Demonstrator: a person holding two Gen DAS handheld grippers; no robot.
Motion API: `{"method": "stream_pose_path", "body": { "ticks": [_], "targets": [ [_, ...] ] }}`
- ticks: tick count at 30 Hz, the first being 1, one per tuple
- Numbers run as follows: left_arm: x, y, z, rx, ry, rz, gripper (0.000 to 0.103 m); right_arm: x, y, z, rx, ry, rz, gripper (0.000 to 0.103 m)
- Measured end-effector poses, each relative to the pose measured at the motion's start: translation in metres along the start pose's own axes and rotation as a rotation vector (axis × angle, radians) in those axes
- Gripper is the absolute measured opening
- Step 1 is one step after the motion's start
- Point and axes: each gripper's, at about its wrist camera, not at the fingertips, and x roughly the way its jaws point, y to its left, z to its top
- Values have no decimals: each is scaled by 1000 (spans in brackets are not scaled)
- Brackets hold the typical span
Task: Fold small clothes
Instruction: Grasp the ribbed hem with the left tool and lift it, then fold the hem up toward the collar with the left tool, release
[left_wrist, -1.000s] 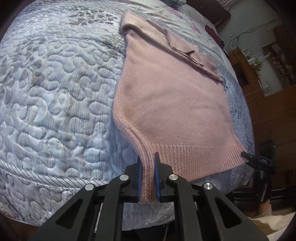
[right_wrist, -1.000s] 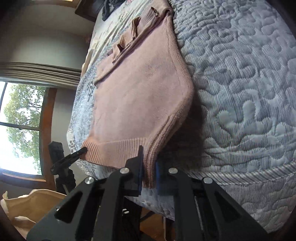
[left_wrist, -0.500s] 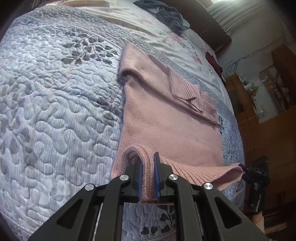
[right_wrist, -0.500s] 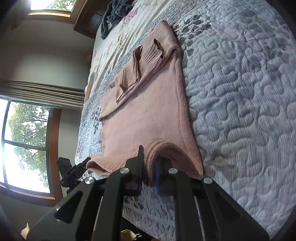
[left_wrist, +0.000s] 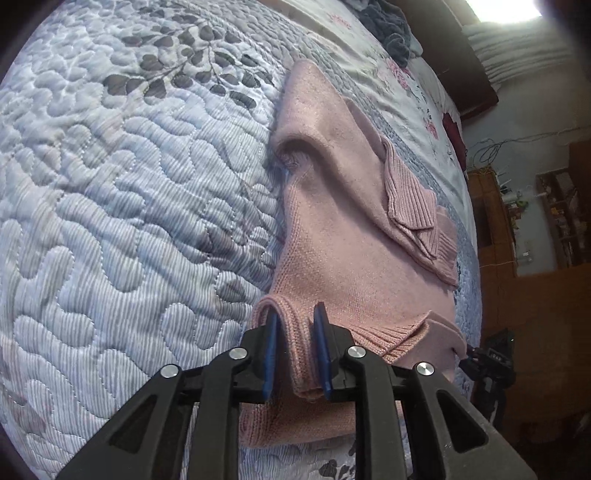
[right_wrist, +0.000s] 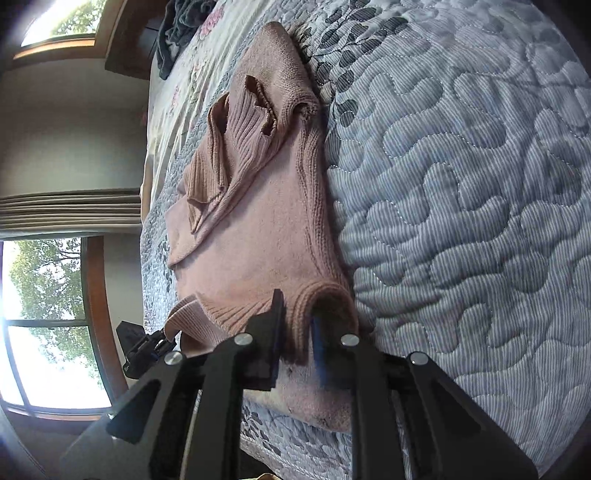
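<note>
We have carried the pink sweater's (left_wrist: 354, 229) ribbed hem up off the bed edge and forward over its body. Left tool (left_wrist: 295, 354) and right tool (right_wrist: 295, 332) each pinch a hem corner. Ahead lie folded sleeves; open quilt (left_wrist: 110, 184) flanks both sides

Sweater (left_wrist: 362, 236): pink knit cloth, matt, ribbed at the hem. Bed (left_wrist: 122, 206) cover: quilted, stitched cloth. Left hand-held gripper (left_wrist: 297, 354): matt black plastic, blue pads (left_wrist: 270, 354), shiny metal pins.
</note>
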Motion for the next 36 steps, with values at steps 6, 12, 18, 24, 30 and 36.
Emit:
{"method": "stream_pose_path", "body": {
  "ticks": [6,12,18,24,30,36],
  "targets": [
    [-34,-6,0,78,-90,60,44,-22,6,-6,-45,-51,-35,34],
    [-20,-43,-10,334,-77,208,49,-42,22,-15,-149,-106,-125,42],
    [8,-70,-6,482,-68,297,54,-37,42,-28,-255,-98,-190,47],
    [29,-81,2,563,-34,312,54,-29,38,-28,-263,-88,-208,47],
    [45,-83,9,590,22,294,55,-26,32,-23,-249,-83,-204,47],
    [56,-84,5,624,63,304,62,-21,46,-17,-326,-86,-243,52]
  ]
}}
